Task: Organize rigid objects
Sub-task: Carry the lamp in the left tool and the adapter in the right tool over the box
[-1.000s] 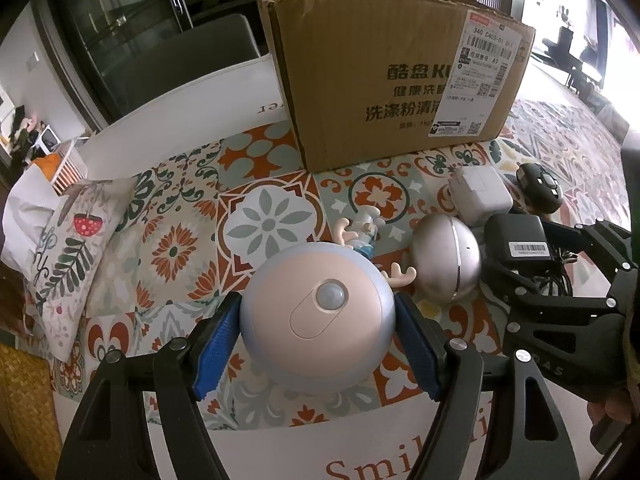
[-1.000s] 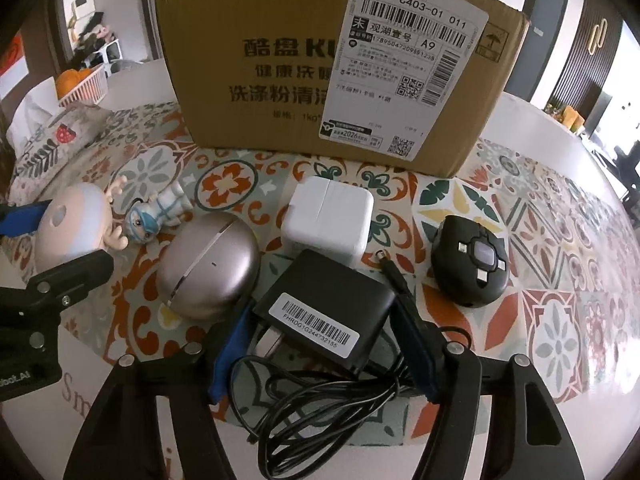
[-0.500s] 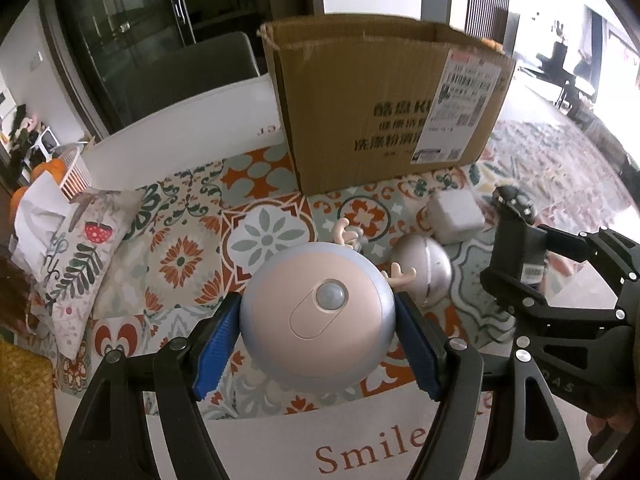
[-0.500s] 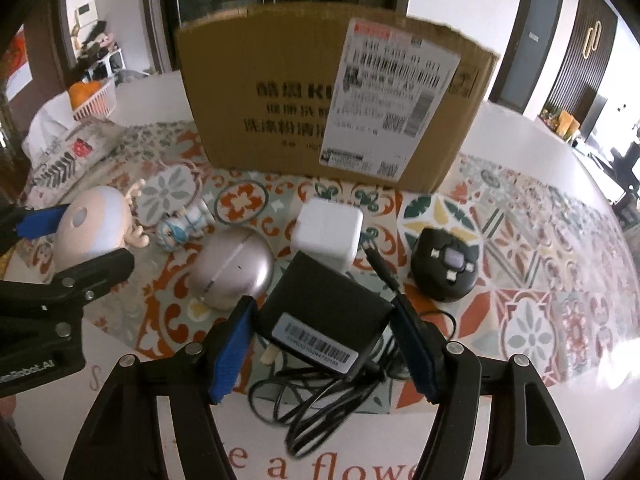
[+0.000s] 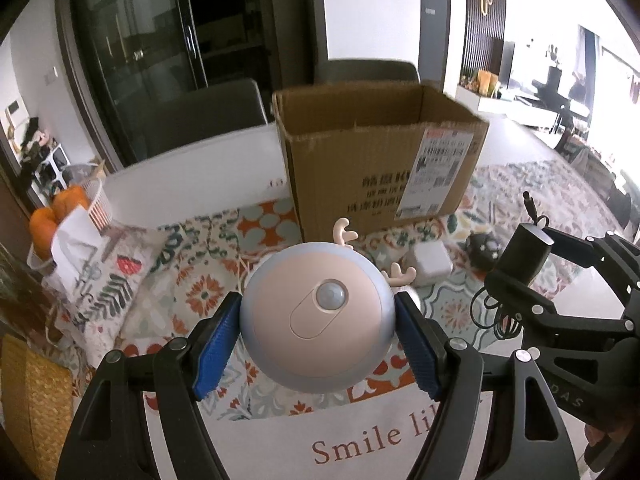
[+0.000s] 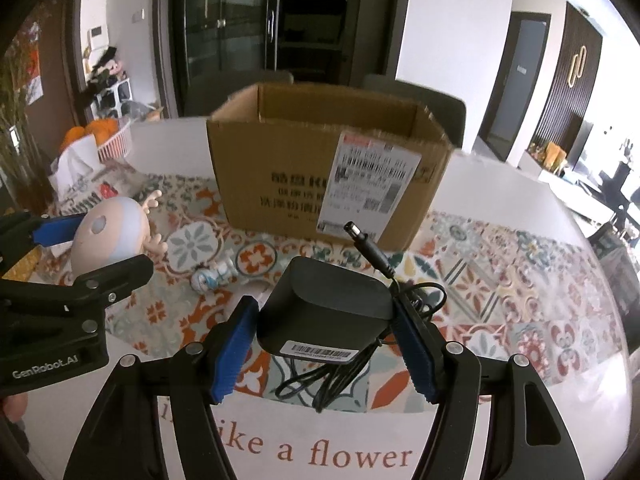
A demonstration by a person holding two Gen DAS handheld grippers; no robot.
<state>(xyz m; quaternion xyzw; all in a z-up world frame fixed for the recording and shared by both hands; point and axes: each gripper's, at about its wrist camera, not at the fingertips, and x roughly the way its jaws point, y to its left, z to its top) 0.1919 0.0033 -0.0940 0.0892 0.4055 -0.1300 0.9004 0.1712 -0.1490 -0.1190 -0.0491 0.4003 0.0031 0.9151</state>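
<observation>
My left gripper (image 5: 318, 350) is shut on a round pink-and-blue night light with antlers (image 5: 318, 316) and holds it above the table; it also shows in the right wrist view (image 6: 112, 236). My right gripper (image 6: 324, 346) is shut on a black power adapter (image 6: 326, 312) with its cable (image 6: 336, 380) dangling; the adapter also shows in the left wrist view (image 5: 524, 256). An open cardboard box (image 6: 320, 168) stands behind on the patterned cloth, and it also shows in the left wrist view (image 5: 380, 164).
On the cloth lie a white charger cube (image 5: 428, 262), a black round controller (image 5: 482, 246) and a small figurine (image 6: 212, 276). A patterned cushion (image 5: 108, 280) and a basket of oranges (image 5: 64, 208) are at the left.
Both grippers have risen off the table with their objects. The box's open top has come into view and the table items look smaller and further away.
</observation>
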